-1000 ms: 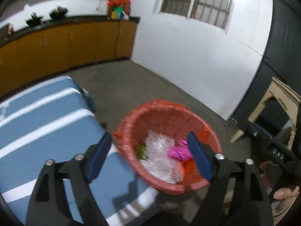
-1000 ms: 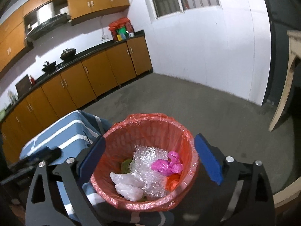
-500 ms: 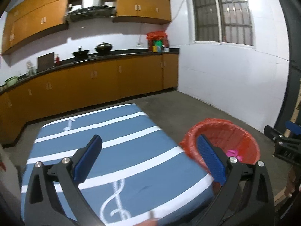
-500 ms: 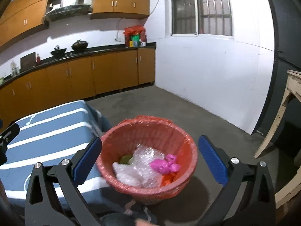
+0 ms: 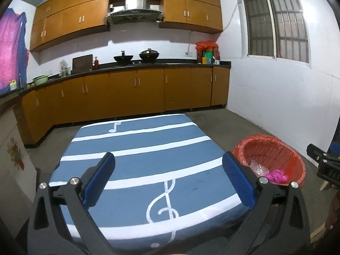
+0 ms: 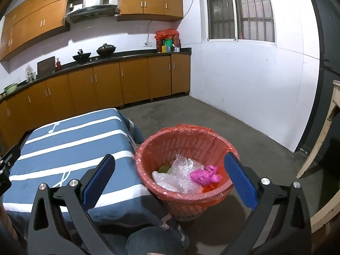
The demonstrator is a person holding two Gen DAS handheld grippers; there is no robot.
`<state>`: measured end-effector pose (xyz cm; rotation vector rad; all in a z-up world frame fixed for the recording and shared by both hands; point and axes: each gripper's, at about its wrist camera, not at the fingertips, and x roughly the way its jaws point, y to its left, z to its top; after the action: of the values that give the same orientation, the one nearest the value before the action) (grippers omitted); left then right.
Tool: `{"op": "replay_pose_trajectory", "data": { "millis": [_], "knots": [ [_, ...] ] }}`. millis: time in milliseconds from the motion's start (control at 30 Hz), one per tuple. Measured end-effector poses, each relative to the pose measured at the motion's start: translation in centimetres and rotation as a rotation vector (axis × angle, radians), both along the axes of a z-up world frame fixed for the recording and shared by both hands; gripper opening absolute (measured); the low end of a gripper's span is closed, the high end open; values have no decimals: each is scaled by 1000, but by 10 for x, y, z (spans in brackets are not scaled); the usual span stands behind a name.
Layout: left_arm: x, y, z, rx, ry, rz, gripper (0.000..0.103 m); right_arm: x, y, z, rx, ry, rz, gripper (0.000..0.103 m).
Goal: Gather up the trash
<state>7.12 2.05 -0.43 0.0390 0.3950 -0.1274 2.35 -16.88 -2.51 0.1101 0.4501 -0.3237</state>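
A red basket lined with a red bag [image 6: 184, 140] [image 5: 282, 148] stands on the floor beside the table's right side. Inside lie clear bubble wrap [image 6: 182, 170], a pink crumpled bag [image 6: 205, 175] [image 5: 276, 175], a white wad and something green. My left gripper [image 5: 169, 165] is open over the blue striped tablecloth [image 5: 138, 148], with nothing between its blue pads. My right gripper [image 6: 170, 169] is open too, its fingers to either side of the basket's near rim without touching it. The right gripper's tip [image 5: 323, 163] shows at the left wrist view's right edge.
Brown kitchen cabinets [image 5: 148, 89] with a dark counter, pots and bottles line the far wall. A white wall with a barred window [image 6: 240, 10] is on the right. A pale wooden frame [image 6: 318, 140] leans at the far right. A person's knee [image 6: 153, 242] shows below the right gripper.
My left gripper swung left from over the basket to above the table, its jaws a little wider. The right gripper drew back slightly from the basket and levelled out.
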Motion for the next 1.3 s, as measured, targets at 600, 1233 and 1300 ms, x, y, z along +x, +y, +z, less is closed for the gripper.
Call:
{"op": "replay_pose_trajectory", "data": {
  "millis": [600,1233,1300],
  "knots": [
    [-44,14,-2,-1,-9,55,99,-30,26,-3,-57,-14,10,101],
    [-55,8,-3,-13,-11,42,99,-44,27,-6,-57,-12,-1,101],
    [-56,8,-3,-13,-11,42,99,-45,26,-6,-58,-13,-4,101]
  ]
}}
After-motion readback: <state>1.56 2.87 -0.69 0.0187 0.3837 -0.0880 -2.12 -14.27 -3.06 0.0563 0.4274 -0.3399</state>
